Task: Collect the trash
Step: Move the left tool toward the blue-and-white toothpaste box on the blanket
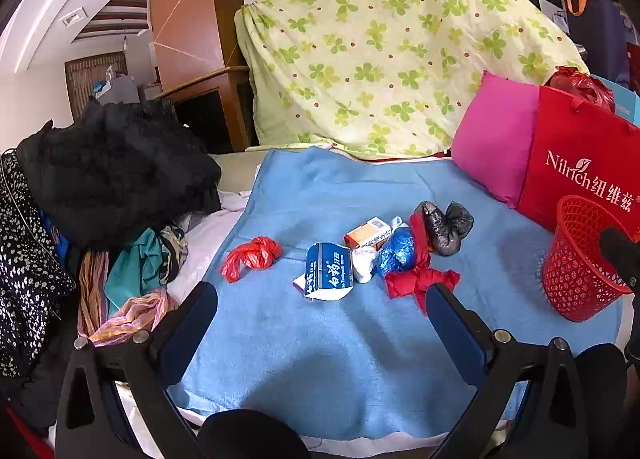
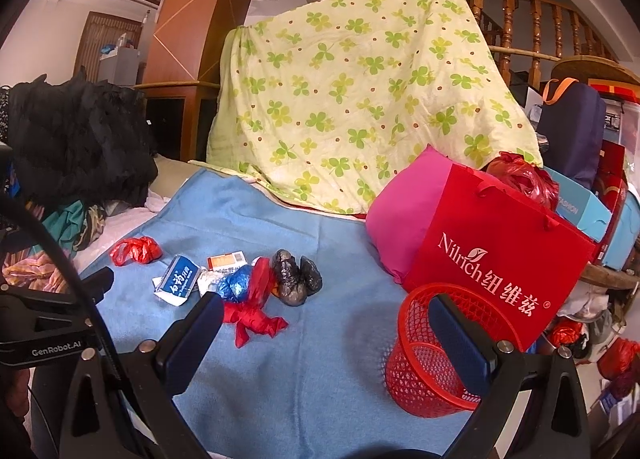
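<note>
The trash lies in a loose cluster on the blue blanket [image 1: 320,359], at about twelve o'clock from my left gripper [image 1: 320,299]. Nearest me is the blue-and-white carton [image 1: 328,271], flattened and partly torn. A white wad [image 1: 365,265] touches its right edge, and the blue crumpled bag [image 1: 397,251] sits just beside that. Behind them lies the orange box [image 1: 366,233]. The grey bags [image 1: 446,229] rest at one o'clock, with the red wrapper [image 1: 418,279] sprawled in front of them. The red knotted bag [image 1: 252,257] lies apart at eleven o'clock.

The red basket [image 2: 432,351] stands at the blanket's right edge, at about three o'clock from the cluster, and looks empty from here, so I judge the collecting has not started.

Both grippers are spread wide and carry nothing. The right gripper [image 2: 332,323] hovers with its right finger over the basket's rim.

I would take the carton first with the left: it is closest and stiff. I should come down over its narrow side and pinch the card only, not the blanket pile. The soft bags will compress, so close fully on them. The main risk I see is dragging the wad along with the carton, or tipping the light basket.
</note>
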